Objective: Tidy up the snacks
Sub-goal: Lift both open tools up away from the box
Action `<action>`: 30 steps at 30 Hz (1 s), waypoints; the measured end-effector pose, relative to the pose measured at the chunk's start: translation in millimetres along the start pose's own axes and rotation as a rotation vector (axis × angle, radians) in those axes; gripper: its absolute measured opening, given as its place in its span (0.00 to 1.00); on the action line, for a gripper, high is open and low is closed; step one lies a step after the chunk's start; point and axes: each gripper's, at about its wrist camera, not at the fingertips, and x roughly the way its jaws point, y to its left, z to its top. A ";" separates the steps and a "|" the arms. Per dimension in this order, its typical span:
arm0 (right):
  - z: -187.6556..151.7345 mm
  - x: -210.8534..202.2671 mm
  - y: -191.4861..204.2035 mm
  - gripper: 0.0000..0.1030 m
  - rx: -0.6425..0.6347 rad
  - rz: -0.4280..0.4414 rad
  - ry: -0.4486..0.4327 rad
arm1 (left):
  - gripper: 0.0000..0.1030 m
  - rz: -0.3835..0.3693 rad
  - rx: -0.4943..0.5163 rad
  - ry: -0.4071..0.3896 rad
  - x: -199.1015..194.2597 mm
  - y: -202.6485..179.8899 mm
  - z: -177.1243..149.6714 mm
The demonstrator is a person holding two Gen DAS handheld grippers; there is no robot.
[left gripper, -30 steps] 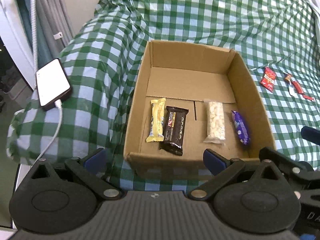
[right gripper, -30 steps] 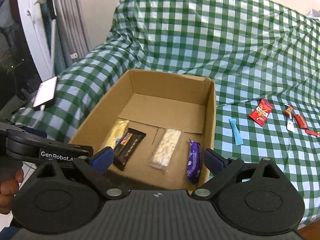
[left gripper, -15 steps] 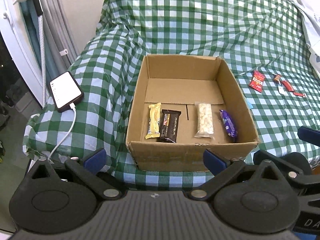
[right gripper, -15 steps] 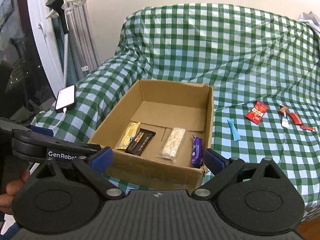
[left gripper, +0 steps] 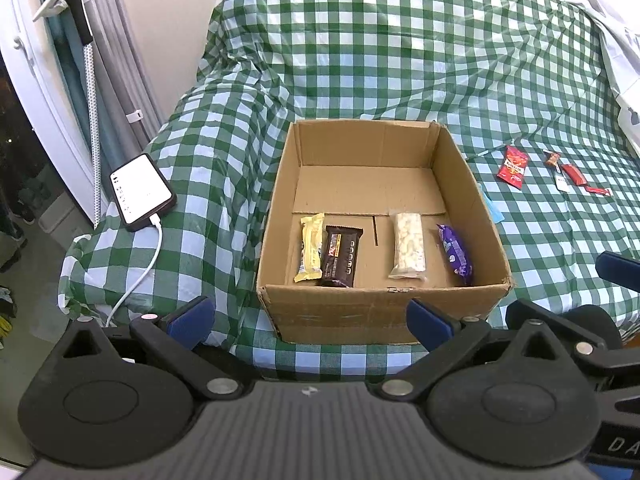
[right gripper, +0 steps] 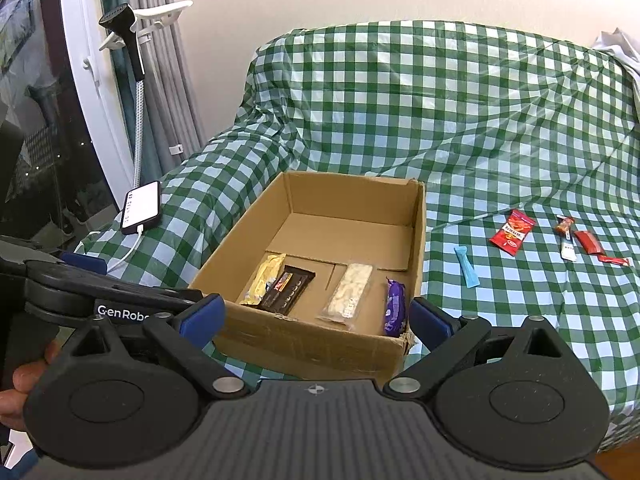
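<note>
- Both the left gripper [left gripper: 308, 314] and the right gripper [right gripper: 316, 314] are holding nothing, fingers wide apart.
- The red snack packet [right gripper: 513, 232], lying right of center, is looking light and crinkly; pinching its flat middle seems best.

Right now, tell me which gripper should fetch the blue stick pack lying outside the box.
Right. The blue stick pack lies on the cloth just right of the cardboard box, on the right gripper's side. The left gripper would have to cross the box. Both are open, empty.

One cardboard box [left gripper: 384, 312]; four snacks inside [left gripper: 408, 246]; five snacks on cloth [right gripper: 513, 232]; one phone [left gripper: 142, 189].
</note>
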 end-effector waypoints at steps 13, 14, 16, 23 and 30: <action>-0.4 -0.7 0.4 0.95 0.007 0.001 0.006 | 1.00 0.008 0.015 0.007 2.7 -0.2 1.3; -0.3 -0.5 0.4 0.96 0.009 0.000 0.008 | 1.00 0.009 0.017 0.009 3.7 -0.6 1.6; -0.2 0.2 -0.2 0.96 0.013 0.001 0.011 | 1.00 0.010 0.020 0.013 5.8 -1.0 1.8; -0.3 8.8 -4.4 0.96 0.027 -0.001 0.030 | 1.00 0.010 0.031 0.028 13.7 -4.7 5.3; -0.6 18.8 -17.0 0.96 0.051 -0.001 0.043 | 1.00 0.006 0.047 0.050 23.3 -14.5 13.3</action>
